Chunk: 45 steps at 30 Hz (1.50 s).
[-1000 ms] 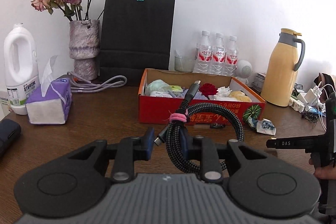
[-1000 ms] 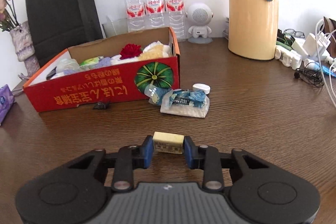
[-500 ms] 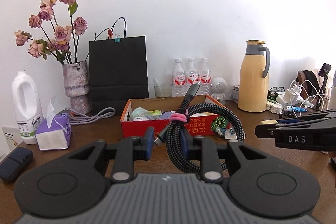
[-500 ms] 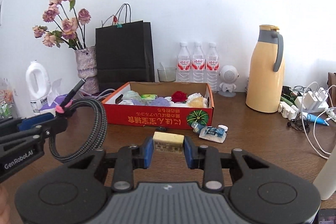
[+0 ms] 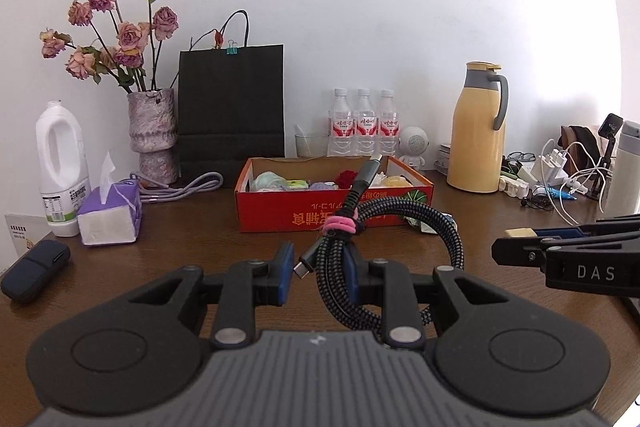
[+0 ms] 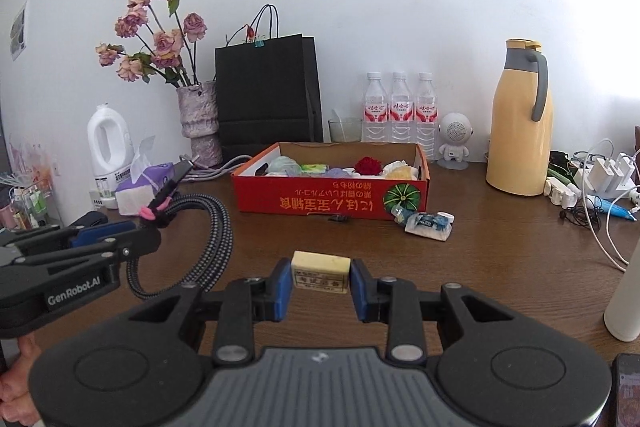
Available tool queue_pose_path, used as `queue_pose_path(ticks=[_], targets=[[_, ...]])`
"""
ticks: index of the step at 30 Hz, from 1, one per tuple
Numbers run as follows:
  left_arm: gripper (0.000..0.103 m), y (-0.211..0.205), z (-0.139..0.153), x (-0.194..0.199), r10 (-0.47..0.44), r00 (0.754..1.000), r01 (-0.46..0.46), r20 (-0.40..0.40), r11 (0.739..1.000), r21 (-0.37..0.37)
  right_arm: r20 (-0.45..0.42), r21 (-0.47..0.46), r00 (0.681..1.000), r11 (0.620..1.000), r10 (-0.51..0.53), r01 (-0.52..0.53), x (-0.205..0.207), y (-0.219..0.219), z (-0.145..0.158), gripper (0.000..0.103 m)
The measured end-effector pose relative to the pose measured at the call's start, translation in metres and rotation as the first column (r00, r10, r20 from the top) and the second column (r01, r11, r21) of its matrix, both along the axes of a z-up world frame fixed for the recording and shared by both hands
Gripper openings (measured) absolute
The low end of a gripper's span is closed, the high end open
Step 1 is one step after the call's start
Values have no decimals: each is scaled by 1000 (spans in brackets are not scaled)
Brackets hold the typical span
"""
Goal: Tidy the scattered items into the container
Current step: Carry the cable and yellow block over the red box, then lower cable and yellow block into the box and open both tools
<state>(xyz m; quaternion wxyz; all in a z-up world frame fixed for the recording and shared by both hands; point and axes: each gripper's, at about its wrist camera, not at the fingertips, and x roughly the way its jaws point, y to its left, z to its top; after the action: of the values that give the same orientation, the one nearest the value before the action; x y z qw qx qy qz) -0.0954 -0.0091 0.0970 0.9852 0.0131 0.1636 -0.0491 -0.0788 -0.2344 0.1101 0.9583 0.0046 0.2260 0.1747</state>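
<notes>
My left gripper (image 5: 318, 267) is shut on a coiled black braided cable (image 5: 450, 239) bound with a pink tie; the coil hangs to its right and one plug sticks up. My right gripper (image 6: 320, 285) is shut on a small pale yellow eraser (image 6: 320, 267). Both hover above the brown table, short of the red cardboard box (image 6: 320, 203), which holds a red rose and several small packets. From the right wrist view, the left gripper (image 6: 148, 239) and the cable (image 6: 218, 227) show at the left. The right gripper (image 5: 516, 245) enters the left wrist view at its right edge.
A blue-white wrapper (image 6: 426, 223) and a small black clip (image 6: 340, 218) lie in front of the box. Behind stand a yellow thermos (image 6: 520, 123), water bottles (image 6: 398, 111), a black bag (image 6: 268, 91) and a vase (image 6: 198, 119). Chargers (image 6: 608, 175) clutter the right; a tissue pack (image 5: 110, 215) sits left.
Both grippers have drawn back from the box and risen, so the whole table and wall now show. The cable and the eraser stay gripped as before.
</notes>
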Motion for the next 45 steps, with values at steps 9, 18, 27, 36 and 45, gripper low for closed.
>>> queue_pose_path(ticks=[9, 18, 27, 36, 45], targets=[[27, 22, 34, 168, -10, 996, 5, -87, 998, -68, -96, 104, 995, 995, 2, 8, 167, 7, 20, 30], [27, 25, 44, 368, -18, 907, -21, -420, 996, -88, -369, 120, 928, 993, 54, -10, 370, 22, 54, 30], [30, 12, -21, 452, 3, 753, 37, -658, 998, 46, -662, -89, 749, 995, -30, -38, 484, 62, -20, 30], [33, 2, -11, 466, -15, 750, 63, -661, 997, 49, -725, -197, 684, 977, -85, -87, 497, 87, -58, 36], [61, 14, 29, 433, 36, 770, -1, -637, 998, 55, -663, -198, 741, 980, -108, -34, 464, 59, 12, 63]])
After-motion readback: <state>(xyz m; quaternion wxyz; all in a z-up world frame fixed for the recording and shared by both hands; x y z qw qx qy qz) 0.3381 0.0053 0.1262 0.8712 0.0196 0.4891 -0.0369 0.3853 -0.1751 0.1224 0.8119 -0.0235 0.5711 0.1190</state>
